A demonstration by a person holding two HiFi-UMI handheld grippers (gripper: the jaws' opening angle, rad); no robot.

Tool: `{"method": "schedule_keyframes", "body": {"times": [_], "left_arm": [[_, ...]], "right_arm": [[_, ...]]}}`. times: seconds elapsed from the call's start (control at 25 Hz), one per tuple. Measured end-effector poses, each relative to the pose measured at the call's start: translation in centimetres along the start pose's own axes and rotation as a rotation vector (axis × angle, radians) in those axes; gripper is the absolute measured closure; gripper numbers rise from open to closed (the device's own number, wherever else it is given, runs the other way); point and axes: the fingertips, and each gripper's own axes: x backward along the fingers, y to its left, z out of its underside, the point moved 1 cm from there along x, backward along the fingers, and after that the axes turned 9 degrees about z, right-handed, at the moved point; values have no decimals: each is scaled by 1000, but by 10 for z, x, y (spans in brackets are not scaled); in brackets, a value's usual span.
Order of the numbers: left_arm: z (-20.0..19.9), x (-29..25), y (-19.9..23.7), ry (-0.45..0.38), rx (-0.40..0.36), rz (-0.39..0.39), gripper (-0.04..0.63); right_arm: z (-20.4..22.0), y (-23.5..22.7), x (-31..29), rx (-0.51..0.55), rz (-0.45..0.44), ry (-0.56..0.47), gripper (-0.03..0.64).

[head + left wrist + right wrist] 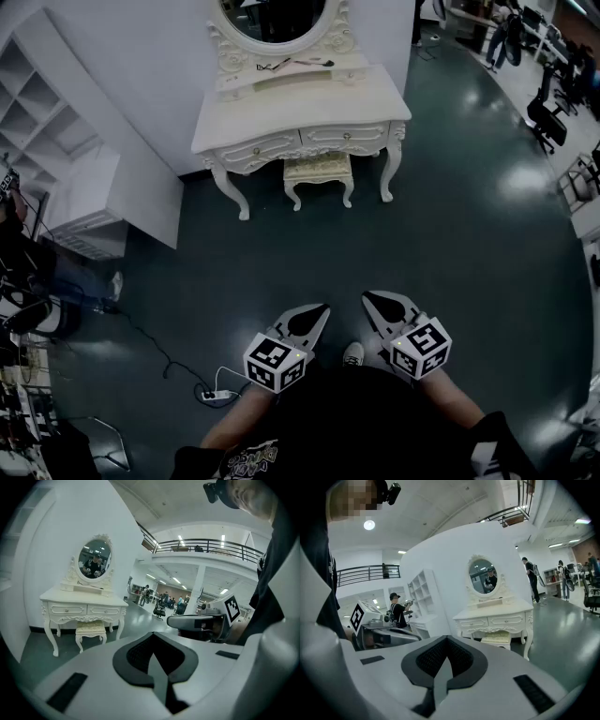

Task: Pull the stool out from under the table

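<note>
Across dark floor, stool sits half-hidden under table; left tongs, right tongs clenched empty.

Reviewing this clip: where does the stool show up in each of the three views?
Head view: stool at upper centre, between the legs of the white dressing table.
Left gripper view: stool left of centre, under the table.
Right gripper view: stool right of centre, under the table.
Shared landmark: the oval mirror above the table.

stool: cream, carved curved legs, cushioned top | upright | tucked under white dressing table, between its legs
</note>
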Motion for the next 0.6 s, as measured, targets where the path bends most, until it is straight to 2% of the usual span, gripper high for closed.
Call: {"method": "schedule_keyframes", "body": {"times": [0.6], "left_arm": [[-3,-7,4,-6,3,-5,588]], "right_arm": [[-6,-7,-4,-13,-16,-26,588]]}}
